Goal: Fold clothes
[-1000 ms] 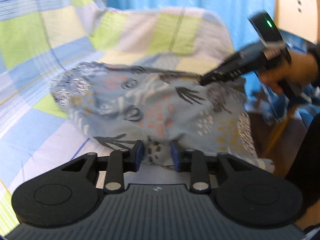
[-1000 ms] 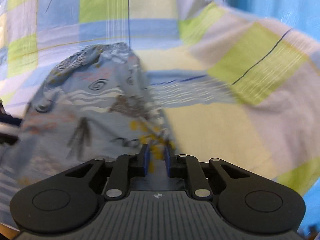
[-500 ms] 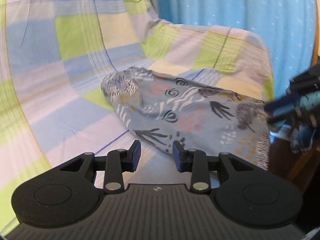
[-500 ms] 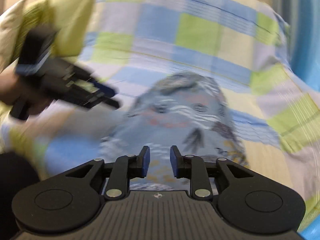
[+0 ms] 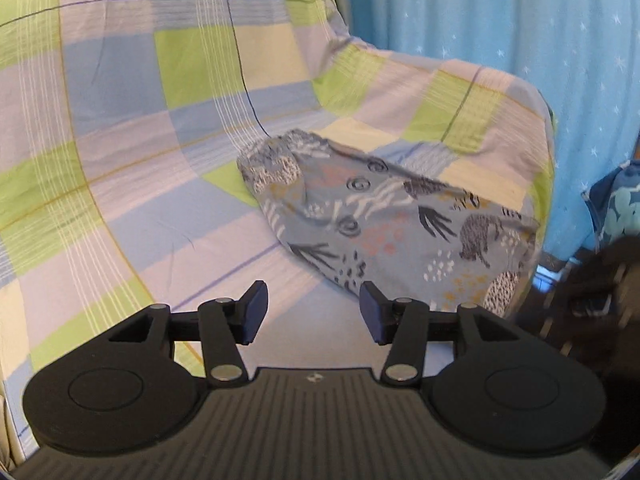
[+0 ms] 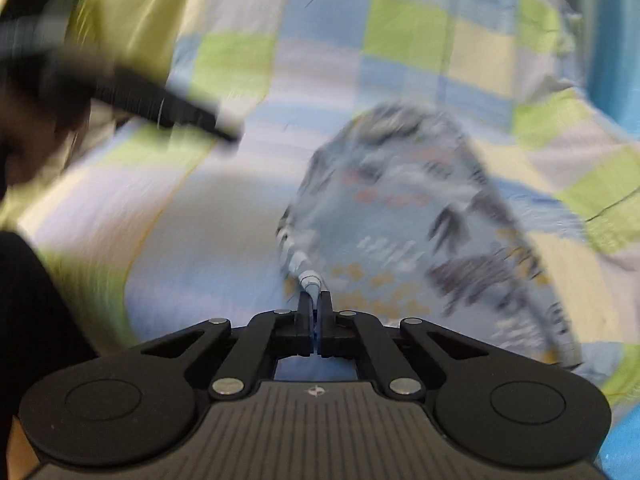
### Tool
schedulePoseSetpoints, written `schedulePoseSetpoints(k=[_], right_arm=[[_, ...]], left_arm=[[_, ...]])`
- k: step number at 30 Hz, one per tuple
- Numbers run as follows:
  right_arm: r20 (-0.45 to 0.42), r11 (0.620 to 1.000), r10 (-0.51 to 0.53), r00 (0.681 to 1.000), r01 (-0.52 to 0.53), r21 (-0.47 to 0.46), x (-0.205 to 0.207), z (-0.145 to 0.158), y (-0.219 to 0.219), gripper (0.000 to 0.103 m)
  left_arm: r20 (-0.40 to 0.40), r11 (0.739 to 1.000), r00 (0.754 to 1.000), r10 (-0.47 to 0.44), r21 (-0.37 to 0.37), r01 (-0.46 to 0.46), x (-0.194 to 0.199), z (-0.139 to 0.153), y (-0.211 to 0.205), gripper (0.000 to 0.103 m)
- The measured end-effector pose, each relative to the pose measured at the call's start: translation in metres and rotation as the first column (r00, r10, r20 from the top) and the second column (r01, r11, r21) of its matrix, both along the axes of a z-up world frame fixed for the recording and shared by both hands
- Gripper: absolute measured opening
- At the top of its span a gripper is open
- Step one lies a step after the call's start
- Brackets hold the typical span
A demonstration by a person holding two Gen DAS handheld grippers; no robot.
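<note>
A grey-blue garment [image 5: 380, 232] printed with animals and plants lies bunched on the checked bedsheet [image 5: 140, 160]. My left gripper [image 5: 314, 314] stands open just short of the garment's near edge, with nothing between its fingers. In the right wrist view the same garment [image 6: 400, 208] is blurred by motion. There my right gripper [image 6: 315, 300] is shut on a pale hem at the garment's near left corner. The left gripper [image 6: 224, 134] shows as a dark blurred bar at the upper left, apart from the cloth.
The blue, green and yellow checked sheet [image 6: 420, 40] covers the whole surface and rises at the back. A blue star-dotted curtain [image 5: 500, 20] hangs behind on the right. A blue flowered cloth [image 5: 620, 208] and a dark blurred shape [image 5: 600, 300] sit at the right edge.
My left gripper has opened wider and drawn back from the garment. My right gripper, open half a second ago, has shut on the garment's hem.
</note>
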State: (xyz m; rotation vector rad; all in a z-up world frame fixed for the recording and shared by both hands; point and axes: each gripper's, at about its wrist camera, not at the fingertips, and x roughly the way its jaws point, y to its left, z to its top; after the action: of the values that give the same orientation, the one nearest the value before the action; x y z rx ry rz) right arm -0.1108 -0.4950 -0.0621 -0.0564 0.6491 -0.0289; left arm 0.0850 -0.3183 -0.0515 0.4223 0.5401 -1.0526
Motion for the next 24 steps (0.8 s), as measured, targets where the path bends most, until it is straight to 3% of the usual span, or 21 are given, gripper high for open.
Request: schedulePoseSetpoints(k=[2, 6, 9, 12, 14, 16, 19, 22, 24], right_arm=[[0.049, 0.999, -0.032, 0.998, 0.031, 0.019, -0.005, 0.013, -0.013, 0.000], [0.065, 0.990, -0.054, 0.996, 0.045, 0.135, -0.004, 0.005, -0.033, 0.000], [0.113, 0.980, -0.096, 0.989, 0.074, 0.183, -0.009, 0.002, -0.044, 0.000], [0.208, 0.961, -0.177, 0.962, 0.123, 0.247, -0.021, 0.010, -0.060, 0.000], [0.215, 0.939, -0.204, 0.955, 0.130, 0.317, -0.025, 0.008, -0.072, 0.000], [0.202, 0.915, -0.216, 0.955, 0.125, 0.384, -0.026, 0.003, -0.081, 0.000], [0.202, 0.905, -0.208, 0.957, 0.110, 0.410, -0.026, 0.000, -0.084, 0.001], [0.223, 0.909, -0.196, 0.955, 0.091, 0.408, -0.027, 0.001, -0.081, 0.001], [0.229, 0.913, -0.195, 0.954, 0.091, 0.396, -0.027, 0.002, -0.078, 0.001]], left_arm=[[-0.008, 0.999, 1.000, -0.025, 0.028, 0.025, -0.005, -0.013, -0.008, 0.046], [-0.027, 0.996, 0.998, -0.063, 0.055, 0.065, -0.016, -0.036, -0.027, 0.052], [-0.051, 0.998, 0.998, -0.040, 0.039, 0.042, -0.016, -0.047, -0.038, 0.061], [-0.108, 1.000, 0.994, -0.009, -0.013, 0.007, -0.006, -0.052, -0.047, 0.062], [-0.124, 0.999, 0.992, 0.003, -0.033, -0.008, -0.001, -0.055, -0.055, 0.062], [-0.098, 0.999, 0.995, 0.007, -0.033, -0.011, -0.001, -0.058, -0.065, 0.062], [-0.048, 1.000, 0.999, 0.002, -0.005, -0.003, -0.008, -0.063, -0.082, 0.063], [0.090, 0.999, 0.996, 0.005, 0.041, -0.009, -0.023, -0.071, -0.094, 0.068], [0.150, 0.997, 0.987, 0.062, 0.039, -0.068, -0.024, -0.067, -0.088, 0.069]])
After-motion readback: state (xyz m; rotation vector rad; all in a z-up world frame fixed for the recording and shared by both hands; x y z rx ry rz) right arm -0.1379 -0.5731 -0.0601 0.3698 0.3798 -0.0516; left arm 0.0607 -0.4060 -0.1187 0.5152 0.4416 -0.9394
